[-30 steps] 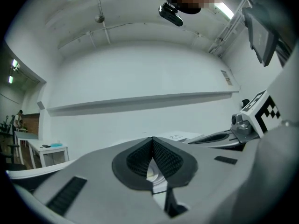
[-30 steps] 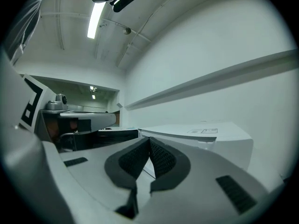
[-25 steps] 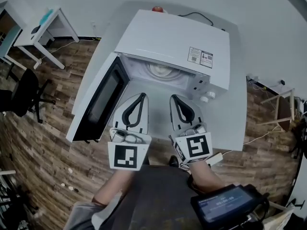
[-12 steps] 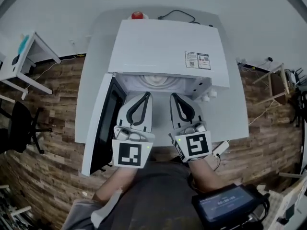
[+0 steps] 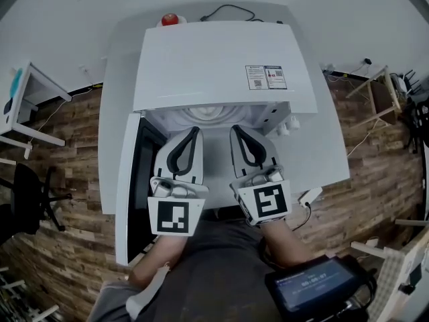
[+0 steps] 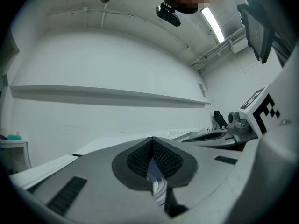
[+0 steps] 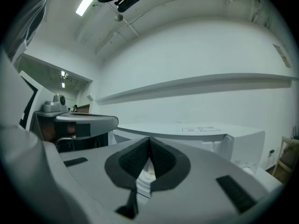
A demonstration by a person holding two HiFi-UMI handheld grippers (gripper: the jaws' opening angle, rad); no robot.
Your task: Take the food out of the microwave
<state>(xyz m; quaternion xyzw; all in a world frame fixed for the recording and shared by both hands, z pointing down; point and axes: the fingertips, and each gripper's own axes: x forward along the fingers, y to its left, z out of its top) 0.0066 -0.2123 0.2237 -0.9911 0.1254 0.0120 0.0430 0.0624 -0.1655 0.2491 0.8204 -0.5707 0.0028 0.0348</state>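
Both pairs of tongs point level into the open mouth of the white microwave, side by side and a little apart. The left tongs have their jaws together, the ribbed pads meeting at the tip with nothing pinched between them, as the left gripper view shows. The right tongs are closed in the same way and also carry nothing; in the right gripper view the pads meet at the tip.

Just ahead of both tips, and between them, a white round dish with a ridged rim sits inside the microwave cavity. Neither pair of tongs touches it. What lies on the dish cannot be made out.

The microwave door hangs open to the outer side of the left tongs, running back alongside them. Two knobs sit on the front panel, just to the outer side of the right tongs. A printed sticker lies on the microwave's top, beyond the right tongs. Bare bench shows to the outer side of the right tongs. Far beyond the left tongs, behind the microwave, stands a red button.
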